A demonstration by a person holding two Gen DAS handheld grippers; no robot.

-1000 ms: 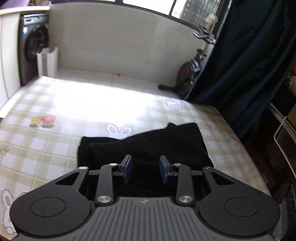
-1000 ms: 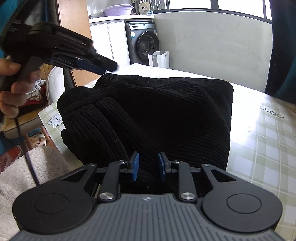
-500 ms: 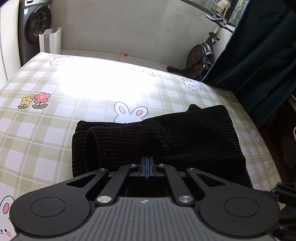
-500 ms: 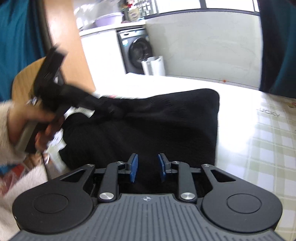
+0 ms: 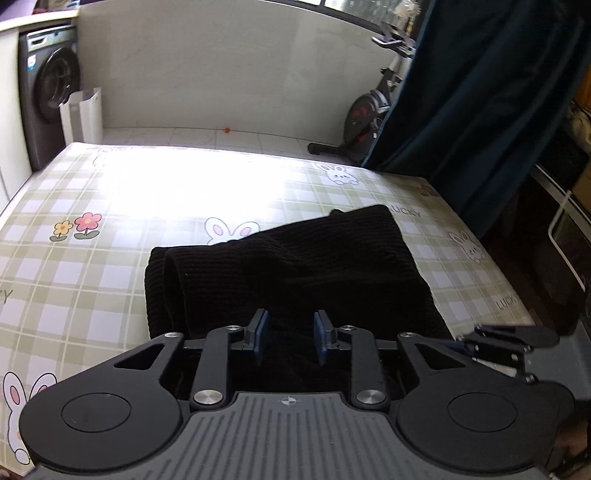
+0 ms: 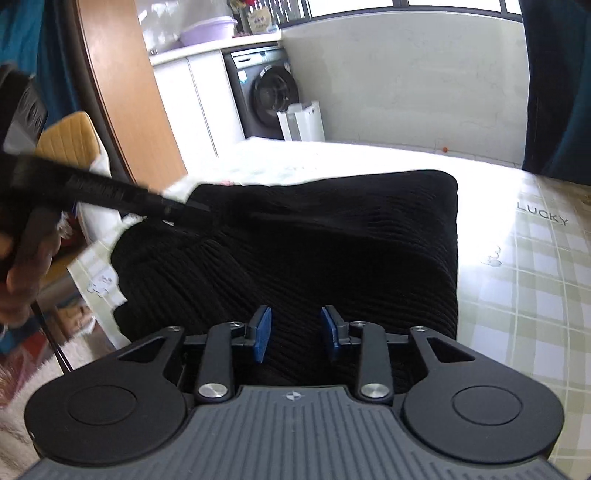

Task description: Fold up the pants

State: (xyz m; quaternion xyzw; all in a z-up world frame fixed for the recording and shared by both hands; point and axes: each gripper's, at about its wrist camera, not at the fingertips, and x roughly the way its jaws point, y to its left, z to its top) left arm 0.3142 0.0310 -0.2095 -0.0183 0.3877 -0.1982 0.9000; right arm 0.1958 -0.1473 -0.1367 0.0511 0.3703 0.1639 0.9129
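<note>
Both sets of jaws are opening, and nothing is gripped. Half a second back the left gripper had its jaws pinched tight at the near edge of the pants; now the blue pads stand a narrow gap apart, with black cloth below and between them but not pressed. The right gripper has widened a little too, to a similar narrow gap over the ribbed fabric, pads clear of it.

Reading: the last fold has been let go. The pants lie just ahead of and under both sets of jaws as a compact, thick rectangle on the table, layers stacked, a rolled edge showing ahead and to the left of the left jaws. The task looks close to done; at most some squaring up remains.

In the right wrist view the left gripper crosses in ahead and to the left of the right jaws, its tip over the far left part of the bundle; contact cannot be told.

Containers: a lilac basin on the far counter, contents not visible; a white bin by the washer, inside hidden.
</note>
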